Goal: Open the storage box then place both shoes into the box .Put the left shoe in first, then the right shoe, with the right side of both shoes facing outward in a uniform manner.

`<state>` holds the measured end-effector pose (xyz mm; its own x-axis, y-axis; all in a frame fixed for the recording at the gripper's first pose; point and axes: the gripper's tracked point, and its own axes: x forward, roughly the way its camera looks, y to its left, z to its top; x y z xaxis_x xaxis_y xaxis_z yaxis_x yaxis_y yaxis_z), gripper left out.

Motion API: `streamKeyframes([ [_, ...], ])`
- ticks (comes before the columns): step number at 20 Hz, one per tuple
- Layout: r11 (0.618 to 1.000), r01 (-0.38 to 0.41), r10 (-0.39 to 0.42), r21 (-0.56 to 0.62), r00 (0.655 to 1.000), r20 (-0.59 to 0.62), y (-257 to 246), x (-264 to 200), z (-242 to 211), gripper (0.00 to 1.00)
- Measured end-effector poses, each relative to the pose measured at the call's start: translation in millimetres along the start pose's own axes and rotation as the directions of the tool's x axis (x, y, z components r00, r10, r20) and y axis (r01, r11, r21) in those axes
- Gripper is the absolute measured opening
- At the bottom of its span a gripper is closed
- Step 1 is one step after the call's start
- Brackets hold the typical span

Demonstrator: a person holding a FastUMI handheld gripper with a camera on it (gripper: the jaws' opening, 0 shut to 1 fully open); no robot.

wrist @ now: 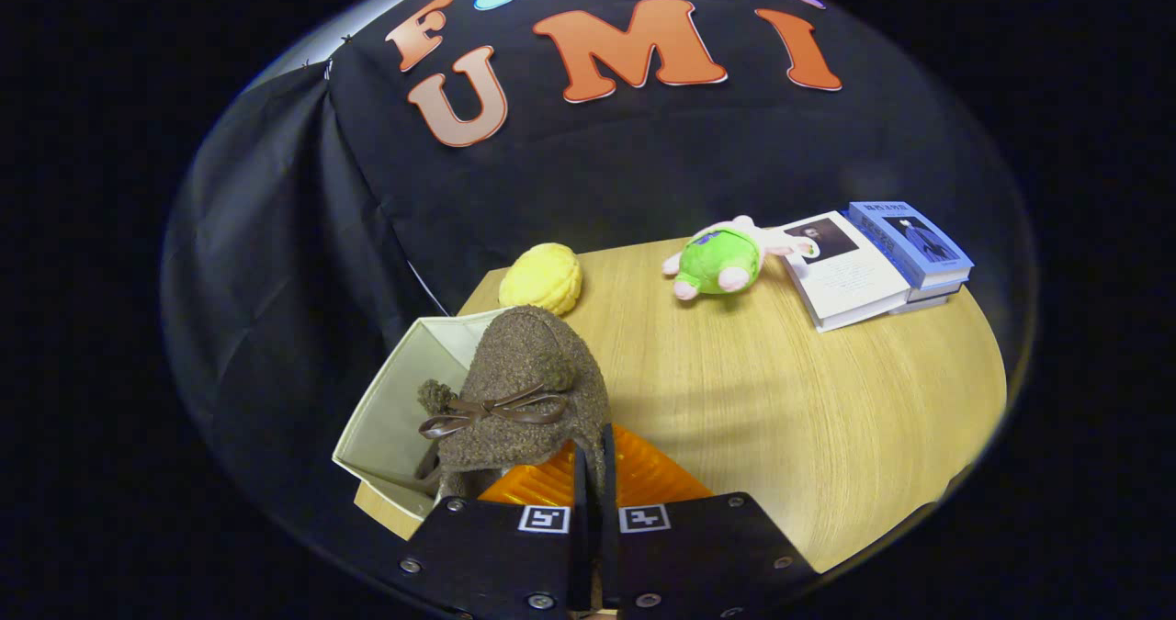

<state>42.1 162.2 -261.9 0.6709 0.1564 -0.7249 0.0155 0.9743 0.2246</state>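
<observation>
A brown fuzzy shoe (524,390) with a brown ribbon bow hangs just ahead of my fingers, toe pointing away, above the open white storage box (390,409). My gripper (593,473) is shut on the shoe's heel edge, the two fingers nearly touching. An orange ribbed part (643,478), apparently the box's lid or flap, lies under the shoe and beside the box. The inside of the box below the shoe is mostly hidden.
On the round wooden table (808,418) beyond the shoe lie a yellow bun-shaped toy (542,277), a green and pink plush toy (721,260), and a stack of books (873,262) at the far right. Black cloth walls close the back and left.
</observation>
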Motion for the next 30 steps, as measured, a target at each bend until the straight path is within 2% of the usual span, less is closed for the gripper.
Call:
streamKeyframes([
  [8,0.997,-0.067,0.068,0.036,0.996,-0.053,80,37,12,0.05],
  [11,0.996,-0.04,0.047,0.078,0.995,-0.087,87,53,3,0.05],
  [16,0.979,-0.043,0.063,0.198,0.993,-0.096,104,66,9,0.05],
  [21,0.982,0.0,0.031,0.189,0.987,-0.159,107,76,-10,0.07],
  [22,0.982,0.001,0.032,0.187,0.985,-0.168,108,76,-13,0.09],
  [24,0.984,-0.003,0.034,0.178,0.985,-0.172,111,72,-14,0.25],
  [25,0.982,-0.027,0.055,0.185,0.987,-0.15,117,68,-10,0.37],
  [26,0.981,-0.045,0.07,0.188,0.99,-0.126,120,63,-2,0.44],
  [27,0.979,-0.055,0.075,0.197,0.992,-0.099,122,57,6,0.58],
  [30,0.975,-0.075,0.083,0.207,0.996,-0.029,114,36,27,0.68],
])
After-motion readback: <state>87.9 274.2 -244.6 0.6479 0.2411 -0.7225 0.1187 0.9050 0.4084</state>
